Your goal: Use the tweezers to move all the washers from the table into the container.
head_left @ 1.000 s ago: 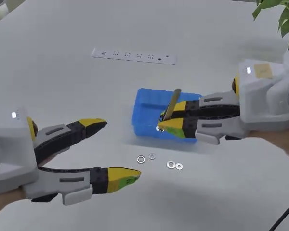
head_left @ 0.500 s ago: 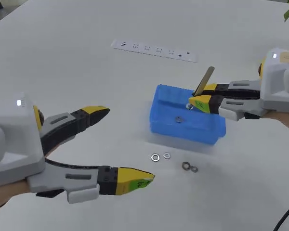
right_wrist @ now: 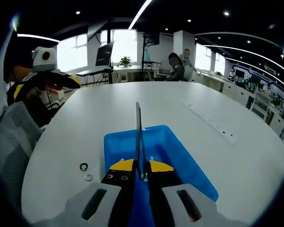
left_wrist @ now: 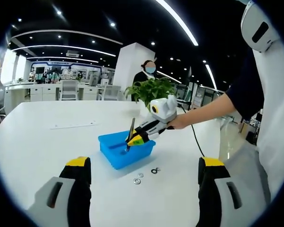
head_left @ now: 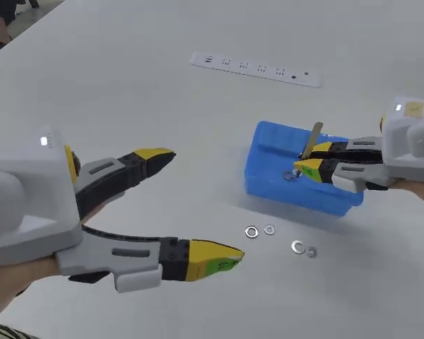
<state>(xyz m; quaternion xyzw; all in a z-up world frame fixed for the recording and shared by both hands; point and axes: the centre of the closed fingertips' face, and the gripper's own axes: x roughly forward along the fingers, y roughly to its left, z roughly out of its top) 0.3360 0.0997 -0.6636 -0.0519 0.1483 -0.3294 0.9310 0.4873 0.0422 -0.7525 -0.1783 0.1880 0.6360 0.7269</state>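
White tabletop filled the head view around the blue container (head_left: 275,192). Over the container's inside hung the right gripper (head_left: 307,168), jaws pressed together on the tweezers (head_left: 313,138). One washer (head_left: 290,174) showed at the tweezers' lower tip; whether it was pinched or lying in the container could not be told. Four washers (head_left: 251,232) lay on the table just beside the container's near wall. The left gripper (head_left: 198,205) hung well apart from the container, jaws spread and empty. A power strip (head_left: 254,69) lay beyond the container.

From the left gripper view, its own left gripper (left_wrist: 144,163) stood wide open, facing the container (left_wrist: 125,158), with washers (left_wrist: 137,180) near the container and the right gripper (left_wrist: 139,138) above it.

From the right gripper view, the right gripper (right_wrist: 140,165) clamped the tweezers (right_wrist: 138,127) above the container (right_wrist: 180,161); two washers (right_wrist: 84,166) lay beside the container.
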